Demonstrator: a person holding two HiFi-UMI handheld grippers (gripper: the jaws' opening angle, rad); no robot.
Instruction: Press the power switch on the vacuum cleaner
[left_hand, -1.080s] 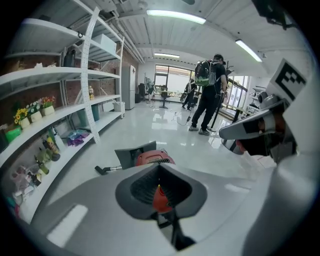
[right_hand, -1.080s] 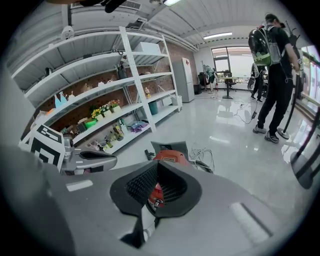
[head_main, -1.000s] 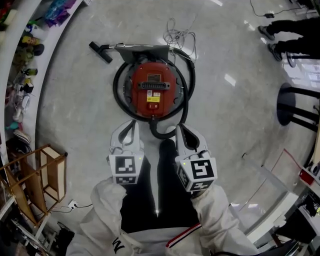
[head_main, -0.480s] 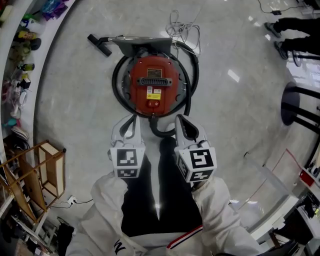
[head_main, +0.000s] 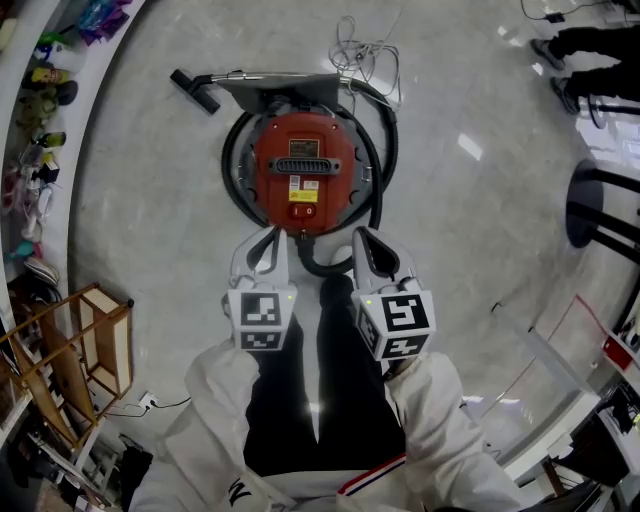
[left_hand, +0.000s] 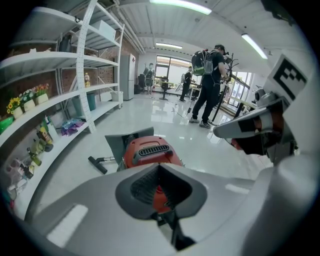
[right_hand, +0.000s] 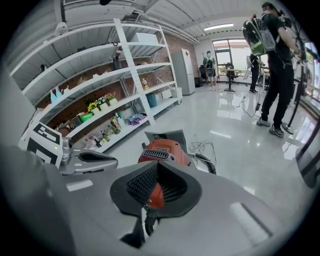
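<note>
Both tools have edged forward toward the vacuum cleaner (head_main: 303, 170) since a second ago, the left tool (head_main: 265, 240) also drifting slightly toward the right one. The left tool and the right tool (head_main: 362, 242) hang side by side just short of the machine's near edge, touching neither it nor each other. Each has its jaws closed tip to tip with nothing gripped, and the red body shows only through the hollow between the pads. The single vacuum cleaner sits on the glossy pale floor (head_main: 150, 220) straight ahead of the person. There is bare floor to its left as far as the curved shelf (head_main: 40, 120), and to its right as far as a black stool base (head_main: 600, 210). A wooden frame (head_main: 75, 350) stands at lower left, well apart. The body is round and red, with one dark vent grille (head_main: 303, 165), one yellow label (head_main: 303, 187) and the small red power switch (head_main: 307, 211) on the side nearest the tools. One black hose (head_main: 378, 170) loops around the body. One wand with a black nozzle (head_main: 195, 90) and one tangled white cord (head_main: 365, 60) lie beyond it.
</note>
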